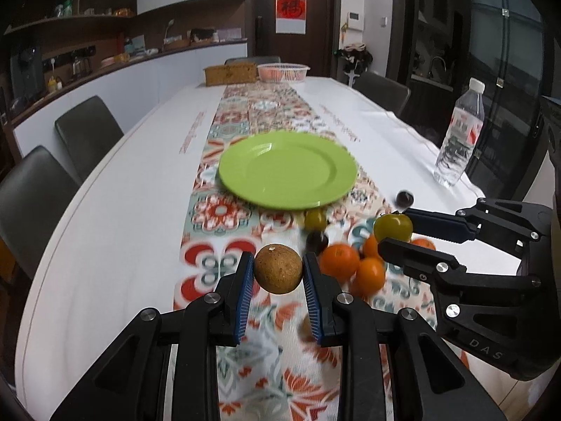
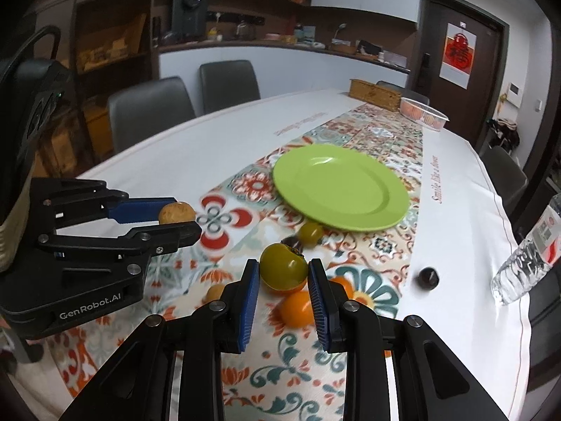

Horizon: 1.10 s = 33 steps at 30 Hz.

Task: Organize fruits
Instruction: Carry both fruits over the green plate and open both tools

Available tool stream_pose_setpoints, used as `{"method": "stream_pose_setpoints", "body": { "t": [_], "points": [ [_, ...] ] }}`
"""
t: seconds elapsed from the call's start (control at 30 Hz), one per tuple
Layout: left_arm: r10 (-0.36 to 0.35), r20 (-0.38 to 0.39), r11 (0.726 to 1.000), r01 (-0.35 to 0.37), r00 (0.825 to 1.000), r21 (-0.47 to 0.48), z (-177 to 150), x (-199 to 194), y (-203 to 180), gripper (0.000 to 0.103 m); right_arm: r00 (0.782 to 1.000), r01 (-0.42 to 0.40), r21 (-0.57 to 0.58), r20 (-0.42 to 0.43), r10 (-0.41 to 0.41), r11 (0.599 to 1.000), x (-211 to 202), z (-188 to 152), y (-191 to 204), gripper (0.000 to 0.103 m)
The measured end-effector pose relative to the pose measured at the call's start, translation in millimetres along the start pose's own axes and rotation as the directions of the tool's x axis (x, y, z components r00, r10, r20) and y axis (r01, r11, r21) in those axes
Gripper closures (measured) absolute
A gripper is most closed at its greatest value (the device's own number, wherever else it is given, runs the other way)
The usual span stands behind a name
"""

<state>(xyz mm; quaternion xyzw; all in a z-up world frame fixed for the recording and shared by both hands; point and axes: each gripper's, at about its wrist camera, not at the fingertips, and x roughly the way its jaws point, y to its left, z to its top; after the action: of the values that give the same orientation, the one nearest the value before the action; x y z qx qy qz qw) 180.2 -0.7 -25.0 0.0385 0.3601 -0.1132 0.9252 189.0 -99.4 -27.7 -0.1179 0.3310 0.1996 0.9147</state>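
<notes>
Left claw [image 2: 177, 218] body reads "GenRobot.AI"; tablecloth [image 2: 434, 179] "Smile".

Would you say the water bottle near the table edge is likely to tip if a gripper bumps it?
Probably yes. The water bottle is tall and narrow on a small base, so a knock high up would likely topple it. Its clear plastic looks thin and light. It stands close to the table edge, so it might fall off.

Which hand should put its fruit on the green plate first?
Probably the left. The left gripper holds the brown fruit pointing almost straight at the green plate. The right gripper holds a yellow-green fruit, and the plate sits off to its side.
</notes>
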Motion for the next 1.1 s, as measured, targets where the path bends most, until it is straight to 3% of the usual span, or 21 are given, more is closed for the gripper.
{"method": "stream_pose_setpoints", "body": {
  "t": [0.37,0.63,1.1],
  "points": [
    [-0.018,0.026,0.999,0.017,0.999,0.035,52.1,30.0,-5.4,0.075,1.0,0.014,0.036,0.008,-0.015,0.999,20.4,29.1,-38.1,0.074],
    [-0.058,-0.045,0.998,0.059,0.997,0.011,77.9,82.3,2.7,0.075,0.999,0.032,0.067,-0.031,-0.029,0.997,56.5,49.6,-68.6,0.074],
    [-0.068,-0.164,0.998,0.067,0.984,-0.011,79.7,152.3,11.7,0.075,0.989,0.028,0.09,-0.149,-0.014,0.996,124.4,52.9,-98.8,0.074]
  ]
}}
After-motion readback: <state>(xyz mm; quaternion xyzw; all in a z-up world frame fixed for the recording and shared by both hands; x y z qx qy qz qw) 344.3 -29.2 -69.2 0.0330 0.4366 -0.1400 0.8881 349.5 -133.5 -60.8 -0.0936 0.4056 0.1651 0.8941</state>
